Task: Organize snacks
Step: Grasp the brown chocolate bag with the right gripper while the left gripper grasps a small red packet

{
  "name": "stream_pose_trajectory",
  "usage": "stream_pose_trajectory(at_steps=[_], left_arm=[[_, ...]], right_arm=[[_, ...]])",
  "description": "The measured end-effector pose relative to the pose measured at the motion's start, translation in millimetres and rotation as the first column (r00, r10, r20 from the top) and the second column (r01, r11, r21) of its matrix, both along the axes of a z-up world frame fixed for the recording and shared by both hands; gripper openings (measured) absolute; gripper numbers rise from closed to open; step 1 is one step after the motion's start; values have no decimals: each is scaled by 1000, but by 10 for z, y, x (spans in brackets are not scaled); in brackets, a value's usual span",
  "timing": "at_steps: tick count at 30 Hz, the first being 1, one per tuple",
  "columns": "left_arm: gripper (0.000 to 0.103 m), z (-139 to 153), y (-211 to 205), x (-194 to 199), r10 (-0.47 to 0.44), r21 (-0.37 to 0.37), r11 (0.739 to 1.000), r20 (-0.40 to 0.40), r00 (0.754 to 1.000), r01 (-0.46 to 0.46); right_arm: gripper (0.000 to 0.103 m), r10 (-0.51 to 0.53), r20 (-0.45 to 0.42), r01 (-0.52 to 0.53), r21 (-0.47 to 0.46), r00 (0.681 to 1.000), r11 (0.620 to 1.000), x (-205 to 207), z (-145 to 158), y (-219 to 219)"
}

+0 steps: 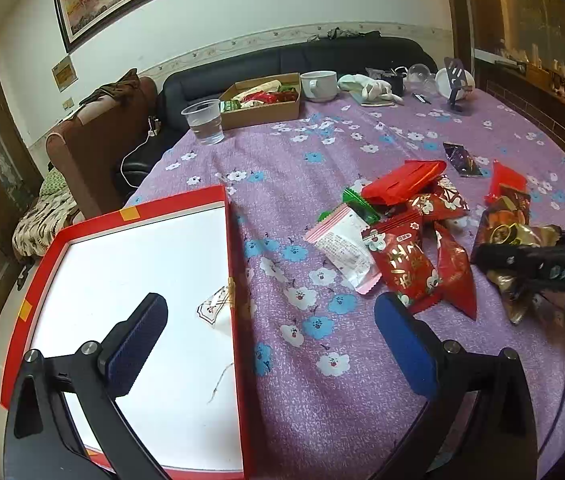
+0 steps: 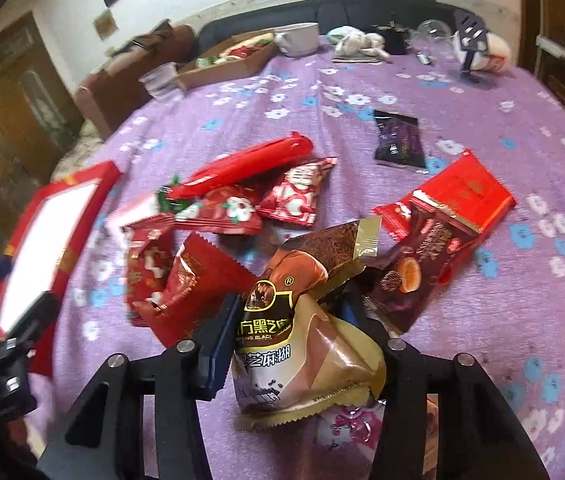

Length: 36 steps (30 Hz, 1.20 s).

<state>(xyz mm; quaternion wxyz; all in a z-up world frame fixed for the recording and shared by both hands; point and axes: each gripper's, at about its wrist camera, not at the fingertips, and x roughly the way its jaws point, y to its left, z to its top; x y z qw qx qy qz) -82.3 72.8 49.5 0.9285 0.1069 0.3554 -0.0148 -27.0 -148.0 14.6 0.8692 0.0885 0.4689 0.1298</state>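
My left gripper (image 1: 274,336) is open and empty, its left finger over the red box (image 1: 134,216) with a white inside, its right finger over the purple cloth. A pile of snack packets (image 1: 406,240) lies right of the box, mostly red, one pink-white (image 1: 342,248). My right gripper (image 2: 286,332) is shut on a gold-brown black sesame packet (image 2: 294,344) and holds it above the pile. The right gripper also shows in the left wrist view (image 1: 530,264) at the right edge. The red box (image 2: 46,236) lies to the left in the right wrist view.
A round table with a purple flowered cloth (image 1: 322,152). At the back stand a cardboard box of snacks (image 1: 262,100), a plastic cup of water (image 1: 204,120), a white mug (image 1: 318,84) and a phone stand (image 1: 456,80). A dark packet (image 2: 400,140) and a red flat packet (image 2: 466,192) lie apart. A sofa stands behind.
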Motion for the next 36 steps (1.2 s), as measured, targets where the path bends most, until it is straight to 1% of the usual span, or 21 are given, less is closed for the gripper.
stream_pose_trajectory(at_steps=[2,5,7,9,11,13,15,18,19,20,21,23,25,26,28,30,32,33,34,35,36], left_arm=[[103,4,-4,24,-14,-18,1000,-8,1000,14],[103,32,-36,74,-46,-54,998,-21,999,45],[103,70,-124,122,-88,-68,994,-28,996,86],[103,110,-236,146,-135,-85,988,-35,990,131],[103,157,-374,148,-187,-95,978,-30,982,183],[103,185,-592,145,-268,-94,960,-31,963,264],[103,171,-742,165,-325,-87,943,-38,945,321],[101,89,-936,232,-413,-82,910,-79,907,407],[96,57,-984,256,-434,-85,900,-95,896,427],[93,11,-1036,299,-458,-95,888,-123,880,449],[89,-21,-1060,326,-470,-105,882,-142,871,459],[88,-98,-1100,386,-482,-135,875,-178,858,464],[88,-142,-1115,424,-466,-119,884,-186,865,451],[88,-179,-1120,451,-461,-120,887,-205,863,445],[79,-233,-1099,487,-466,-155,885,-237,853,440],[79,-280,-1115,481,-466,-153,884,-252,848,441],[72,-302,-1129,475,-472,-156,881,-254,844,446],[63,-308,-1134,478,-478,-167,878,-256,840,449],[59,-322,-1120,486,-484,-180,875,-260,836,450],[58,-320,-1118,479,-488,-192,872,-257,834,451],[56,-320,-1112,475,-490,-194,871,-253,834,452]], right_arm=[[48,1,2,-1,65,1000,998,9,-13,-112],[48,-12,20,7,214,1000,977,13,-38,-356],[48,-54,19,45,316,998,948,24,-47,-549],[48,-95,22,79,392,995,916,18,-39,-701],[48,-142,37,111,440,989,891,-6,-9,-829],[48,-183,50,139,467,982,873,-28,27,-926],[48,-207,55,152,504,977,850,-38,52,-1016],[50,-222,67,156,518,973,841,-56,90,-1057],[50,-223,68,156,521,973,839,-57,92,-1062],[50,-222,68,154,529,973,835,-63,92,-1075],[50,-221,70,148,546,973,824,-63,95,-1089],[50,-221,80,137,567,972,812,-77,115,-1117],[51,-219,88,133,565,972,814,-82,137,-1120],[51,-210,84,127,561,974,818,-69,135,-1104],[51,-191,60,126,552,980,824,-38,94,-1062],[51,-166,30,123,548,986,828,1,36,-1015],[51,-154,23,117,544,988,831,10,16,-975],[52,-148,23,113,537,989,836,17,21,-954],[53,-142,19,110,528,990,842,19,21,-934],[58,-137,13,111,519,990,848,23,16,-909],[64,-139,11,114,503,990,857,25,15,-887]])
